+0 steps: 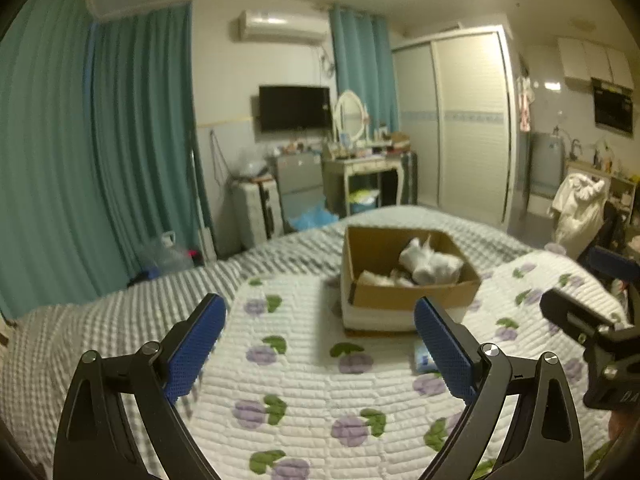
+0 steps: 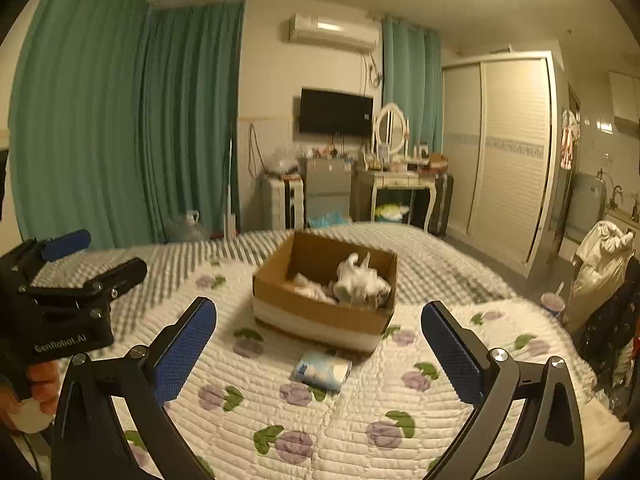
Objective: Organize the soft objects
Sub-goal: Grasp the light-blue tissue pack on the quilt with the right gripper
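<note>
Grippers, left [image 1: 320, 340] and right [image 2: 319, 344], jaws apart, empty. Cardboard box [image 2: 320, 316] holds white soft items; tissue pack [image 2: 322, 371] beside it probably awaits grasping next.

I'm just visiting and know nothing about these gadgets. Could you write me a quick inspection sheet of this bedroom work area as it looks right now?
Surface: bed with a white flowered quilt over a grey checked cover.
Job's things: open cardboard box on the quilt, white soft items inside; a small tissue pack lies on the quilt just in front of the box, outside it.
Clutter: nothing else seen on the quilt.
Grippers: left gripper open, holding nothing; right gripper open, holding nothing; both above the quilt, pointing at the box.
Cables: a cord hangs on the far wall under the air conditioner.
Surroundings: teal curtains, wall television, dressing table with mirror, wardrobe.
</note>
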The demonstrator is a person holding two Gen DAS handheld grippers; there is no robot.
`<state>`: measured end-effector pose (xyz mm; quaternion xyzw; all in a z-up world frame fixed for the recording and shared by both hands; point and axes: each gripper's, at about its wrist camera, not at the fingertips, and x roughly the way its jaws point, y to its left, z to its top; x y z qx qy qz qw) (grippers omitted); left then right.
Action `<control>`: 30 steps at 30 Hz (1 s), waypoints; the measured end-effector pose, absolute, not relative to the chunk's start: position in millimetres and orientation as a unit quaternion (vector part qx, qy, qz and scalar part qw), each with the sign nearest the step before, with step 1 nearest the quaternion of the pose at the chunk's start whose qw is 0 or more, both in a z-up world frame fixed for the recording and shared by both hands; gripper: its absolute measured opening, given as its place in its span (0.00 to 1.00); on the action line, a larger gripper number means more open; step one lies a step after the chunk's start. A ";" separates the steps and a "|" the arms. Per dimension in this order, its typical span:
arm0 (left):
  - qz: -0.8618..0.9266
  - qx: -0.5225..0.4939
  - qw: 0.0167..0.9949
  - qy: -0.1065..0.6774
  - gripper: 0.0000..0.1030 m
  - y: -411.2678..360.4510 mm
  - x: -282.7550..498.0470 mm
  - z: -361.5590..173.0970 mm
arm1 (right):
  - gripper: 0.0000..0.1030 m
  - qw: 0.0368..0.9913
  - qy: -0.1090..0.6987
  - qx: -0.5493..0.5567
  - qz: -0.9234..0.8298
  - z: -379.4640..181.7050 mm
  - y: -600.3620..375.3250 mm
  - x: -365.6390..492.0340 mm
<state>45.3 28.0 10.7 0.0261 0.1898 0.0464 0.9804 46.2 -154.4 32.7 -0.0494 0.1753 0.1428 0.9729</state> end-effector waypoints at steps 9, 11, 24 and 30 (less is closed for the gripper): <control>0.045 0.017 0.972 0.231 0.94 46.4 118.3 -36.4 | 1.00 0.962 0.229 -0.050 0.138 -24.4 -133.8 128.6; 0.046 0.018 0.970 0.239 0.94 48.4 130.9 -49.8 | 1.00 0.960 0.241 -0.051 0.136 -36.6 -129.2 143.5; 0.048 0.007 0.942 0.333 0.94 49.8 174.0 -133.6 | 1.00 0.929 0.351 -0.028 0.115 -143.0 -130.4 210.7; 0.053 0.007 0.934 0.352 0.94 48.2 180.3 -148.7 | 1.00 0.923 0.366 -0.026 0.115 -160.4 -131.3 221.6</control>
